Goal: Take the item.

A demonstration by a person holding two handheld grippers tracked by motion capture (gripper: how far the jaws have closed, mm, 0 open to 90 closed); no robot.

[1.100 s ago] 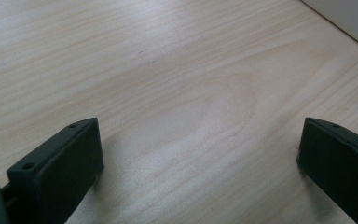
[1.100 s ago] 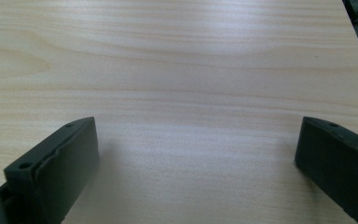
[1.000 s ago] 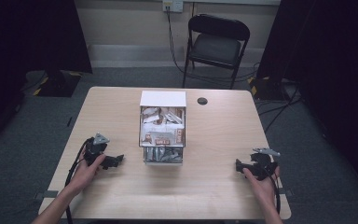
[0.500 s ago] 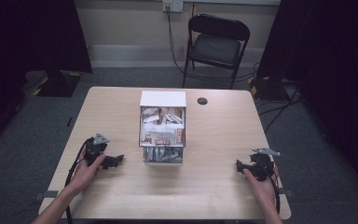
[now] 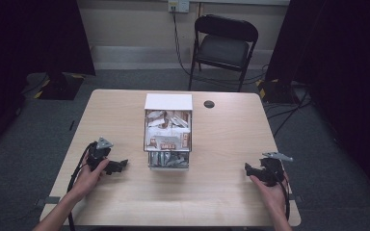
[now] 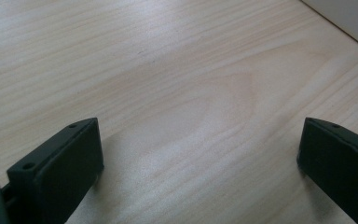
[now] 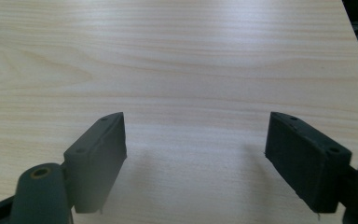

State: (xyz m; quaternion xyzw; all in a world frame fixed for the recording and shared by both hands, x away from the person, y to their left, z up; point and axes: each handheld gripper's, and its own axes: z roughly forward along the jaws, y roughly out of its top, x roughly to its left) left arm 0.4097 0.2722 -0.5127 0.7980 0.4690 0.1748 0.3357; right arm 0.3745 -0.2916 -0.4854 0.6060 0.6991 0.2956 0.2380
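Two tools rested low on the pale wooden surface (image 5: 125, 110), one near each of its front corners, with a box between them. At the left, the left tool (image 5: 117, 165) sat in the person's left hand (image 5: 89, 175), its grey three-cornered plate on top and its cable trailing back along the forearm toward the front edge. It pointed to the right, toward the box. In the left gripper view its two black jaws stood wide apart over bare wood grain, with nothing between them.

Near the middle of the surface stood the box (image 5: 168, 102), a small open container with a white back wall and a clear front. It was packed with wrapped packets (image 5: 167, 130), and silvery ones showed at its near end. Both tools lay well apart from it. Just behind and to the right of the box was a small dark round disc (image 5: 209, 104) in the surface.

At the right, the right tool (image 5: 248, 169) lay in the person's right hand (image 5: 269, 190), pointing left toward the box. Its jaws had just been closing a little, yet in the right gripper view they stood well apart, with only bare wood between them. Beyond the surface, a black folding chair (image 5: 224, 48) stood by the wall.
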